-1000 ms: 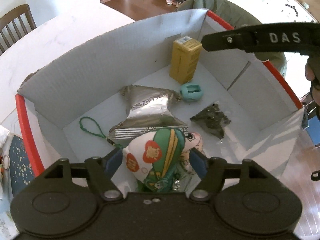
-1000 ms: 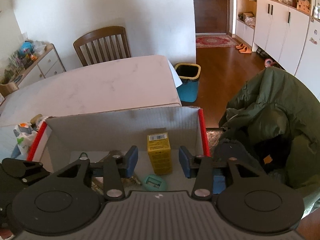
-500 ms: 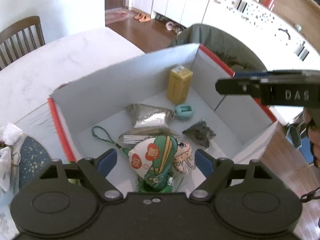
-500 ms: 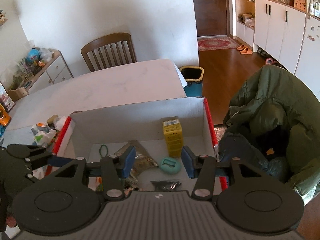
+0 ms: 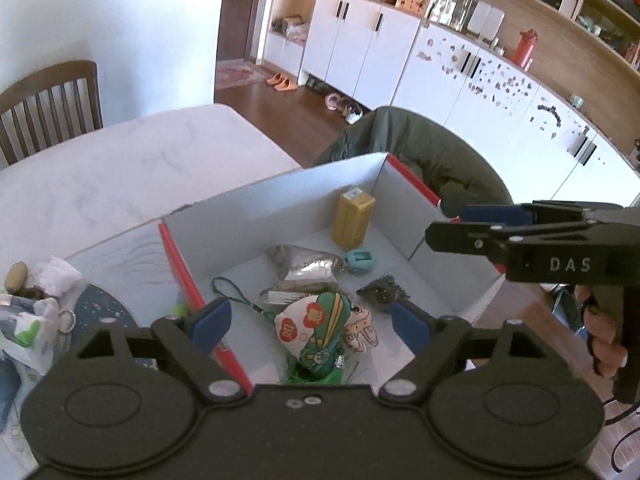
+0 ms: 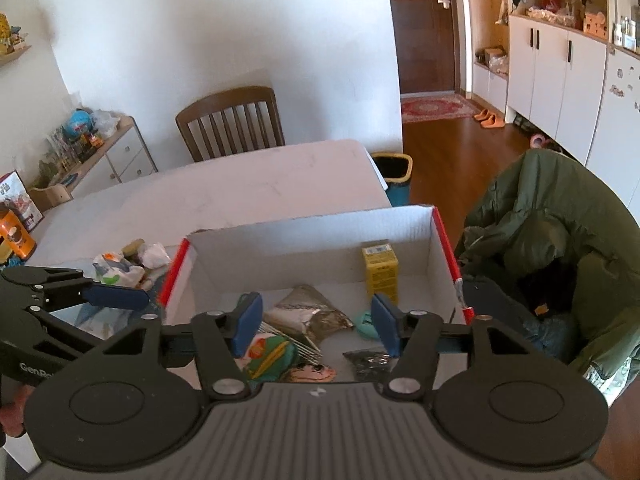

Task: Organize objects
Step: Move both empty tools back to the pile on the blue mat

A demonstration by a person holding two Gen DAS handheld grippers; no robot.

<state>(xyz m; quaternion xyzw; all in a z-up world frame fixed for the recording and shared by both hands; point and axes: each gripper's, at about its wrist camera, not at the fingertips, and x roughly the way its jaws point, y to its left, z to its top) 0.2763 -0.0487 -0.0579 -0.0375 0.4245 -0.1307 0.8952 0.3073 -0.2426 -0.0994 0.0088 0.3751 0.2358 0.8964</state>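
Open-topped box, crowded near side, bare far-left floor

The white cardboard box with red edges (image 5: 280, 208) is open from above; a yellow carton (image 5: 352, 220) stands in its far right corner, a crumpled silver foil pouch (image 5: 308, 266) and green patterned packet (image 5: 320, 332) fill the middle.

The left gripper (image 5: 310, 322) hung with its blue-padded jaws spread wide and empty. The right gripper (image 6: 316, 322) was likewise held agape, nothing between its pads. A hand (image 5: 602, 338) gripped the right tool's handle from below.
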